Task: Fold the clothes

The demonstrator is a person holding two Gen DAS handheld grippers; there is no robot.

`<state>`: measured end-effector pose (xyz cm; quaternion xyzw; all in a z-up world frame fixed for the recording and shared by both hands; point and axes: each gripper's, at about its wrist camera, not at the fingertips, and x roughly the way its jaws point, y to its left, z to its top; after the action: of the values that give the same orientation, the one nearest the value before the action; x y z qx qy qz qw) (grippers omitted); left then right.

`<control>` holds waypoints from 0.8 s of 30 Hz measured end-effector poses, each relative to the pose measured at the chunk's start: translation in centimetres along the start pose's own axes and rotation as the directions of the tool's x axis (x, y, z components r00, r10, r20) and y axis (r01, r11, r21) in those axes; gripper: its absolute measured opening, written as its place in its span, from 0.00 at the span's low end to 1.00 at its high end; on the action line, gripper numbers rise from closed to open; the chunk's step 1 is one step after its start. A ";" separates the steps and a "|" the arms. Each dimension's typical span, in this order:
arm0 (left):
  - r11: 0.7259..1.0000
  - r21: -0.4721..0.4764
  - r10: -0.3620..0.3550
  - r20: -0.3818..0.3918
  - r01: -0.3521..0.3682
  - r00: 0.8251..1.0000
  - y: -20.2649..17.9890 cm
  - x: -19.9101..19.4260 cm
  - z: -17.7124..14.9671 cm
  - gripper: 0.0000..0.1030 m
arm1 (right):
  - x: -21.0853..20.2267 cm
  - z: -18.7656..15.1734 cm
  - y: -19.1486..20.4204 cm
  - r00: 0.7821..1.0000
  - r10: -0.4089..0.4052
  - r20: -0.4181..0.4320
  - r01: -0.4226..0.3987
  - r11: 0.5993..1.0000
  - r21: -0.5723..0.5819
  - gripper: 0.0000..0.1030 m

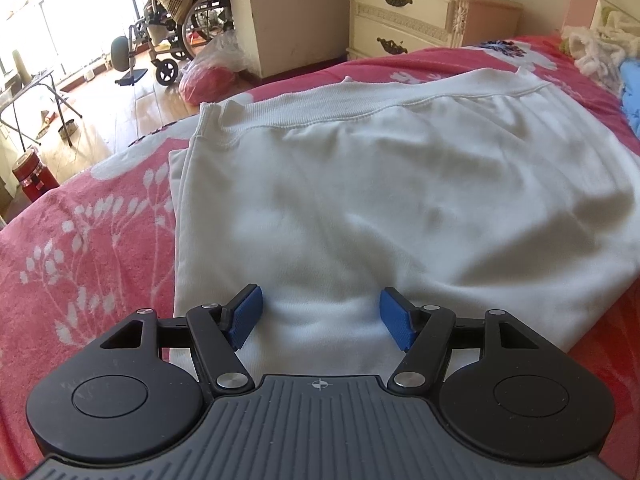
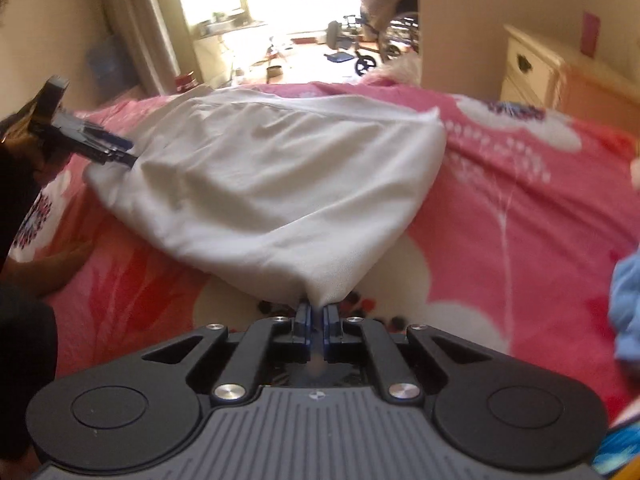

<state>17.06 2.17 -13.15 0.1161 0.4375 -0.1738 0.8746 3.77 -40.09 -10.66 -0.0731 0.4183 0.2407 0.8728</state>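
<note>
White sweatshirt (image 2: 272, 184) on pink bed (image 2: 520, 208) | right tool (image 2: 318, 320) pinched tight on its corner | left tool (image 1: 320, 316) spread wide over fabric, gripping nothing

Garment (image 1: 380, 200) flat on the bedspread (image 1: 80, 240); nightstand (image 1: 420, 16) behind the bed; wheelchair (image 1: 176, 28) further left

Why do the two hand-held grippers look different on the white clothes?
The right hand-held gripper has its blue pads squeezed together, pinching a corner of the white garment. The left hand-held gripper has its pads spread wide, with cloth lying loose between them. The right one lifts its corner; the left one grips nothing. Both are black with blue pads.
</note>
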 end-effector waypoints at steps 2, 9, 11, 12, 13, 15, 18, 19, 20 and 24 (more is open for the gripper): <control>1.000 0.002 -0.001 0.003 0.001 1.000 0.0 0.0 0.0 0.64 | 0.2 0.3 0.5 0.999 -0.018 -0.029 0.015 0.995 -0.098 0.04; 1.000 0.008 -0.008 0.007 0.008 1.000 0.2 0.0 0.0 0.64 | 3.2 -1.9 2.6 0.990 -0.126 -0.071 0.097 0.941 -0.324 0.04; 1.000 0.006 -0.008 0.008 0.008 1.000 0.2 0.0 0.0 0.64 | 2.9 -2.1 3.1 0.981 -0.180 -0.070 0.147 0.932 -0.332 0.04; 1.000 0.005 -0.009 0.008 0.009 1.000 0.2 0.0 0.0 0.64 | 2.7 -2.3 3.3 0.974 -0.215 -0.072 0.179 0.924 -0.339 0.04; 1.000 0.005 -0.008 0.009 0.008 1.000 0.2 0.1 -0.1 0.64 | 2.4 -2.6 3.4 0.965 -0.252 -0.079 0.212 0.917 -0.337 0.04; 1.000 0.004 -0.009 0.013 0.008 1.000 0.2 0.1 -0.1 0.64 | 1.5 -2.8 3.1 0.947 -0.308 -0.095 0.270 0.918 -0.290 0.04; 1.000 0.004 -0.011 0.017 0.011 1.000 0.2 0.1 -0.2 0.64 | -0.2 -2.1 3.5 0.942 -0.330 -0.052 0.313 0.926 -0.210 0.04; 1.000 0.004 -0.012 0.018 0.012 1.000 0.2 0.1 -0.3 0.64 | -0.6 -1.6 3.8 0.947 -0.320 -0.022 0.310 0.931 -0.191 0.04; 1.000 0.005 -0.013 0.017 0.013 1.000 0.2 0.1 -0.2 0.64 | -0.7 -0.9 4.3 0.955 -0.295 0.014 0.293 0.941 -0.173 0.04; 1.000 0.009 -0.012 0.014 0.012 1.000 0.2 0.1 -0.1 0.64 | 1.0 1.4 6.2 0.974 -0.207 0.095 0.223 0.949 -0.222 0.04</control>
<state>17.08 2.38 -13.26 0.1162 0.4313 -0.1817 0.8760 2.27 -33.83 -10.13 -0.2107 0.3461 0.1935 0.8935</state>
